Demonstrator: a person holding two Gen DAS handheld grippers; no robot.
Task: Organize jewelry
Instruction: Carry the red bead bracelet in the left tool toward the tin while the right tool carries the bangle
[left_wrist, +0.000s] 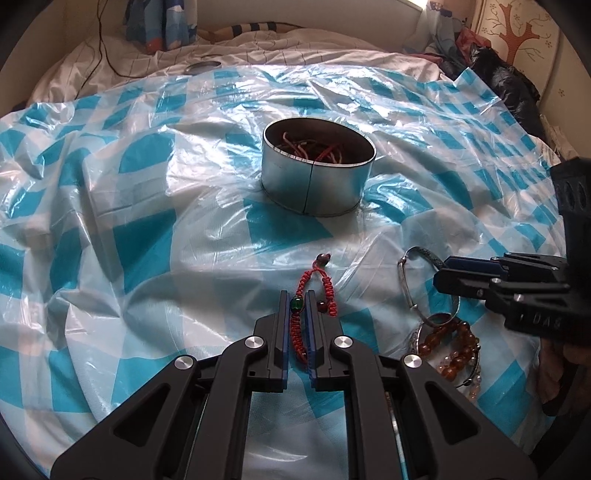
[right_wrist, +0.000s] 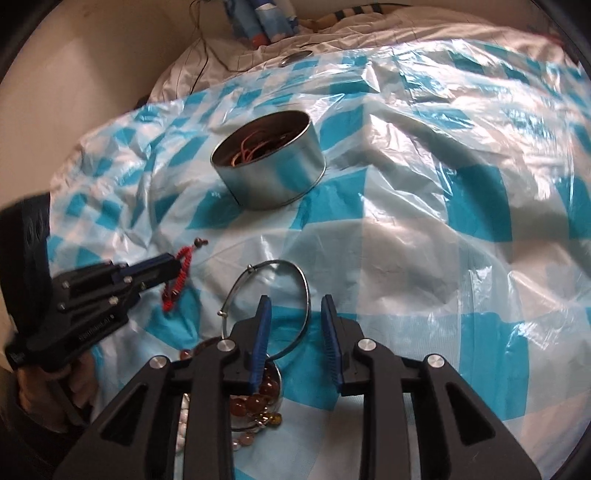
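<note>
My left gripper (left_wrist: 297, 295) is shut on a red braided bracelet (left_wrist: 325, 286) with a green bead, low over the sheet; it also shows in the right wrist view (right_wrist: 179, 278). A round metal tin (left_wrist: 317, 166) holding red cords stands further back, also seen from the right wrist (right_wrist: 269, 158). My right gripper (right_wrist: 295, 302) is open over a thin silver bangle (right_wrist: 291, 267). An amber bead bracelet (right_wrist: 255, 400) and pearl beads lie under its fingers. From the left wrist the right gripper (left_wrist: 448, 275) sits over the bangle (left_wrist: 406, 284) and amber beads (left_wrist: 452, 347).
A crinkled blue-and-white checked plastic sheet (left_wrist: 147, 221) covers a bed. Pillows, a cable and a small round lid (left_wrist: 203, 66) lie at the far end. Dark clothing (left_wrist: 509, 81) is piled at the right by a wall.
</note>
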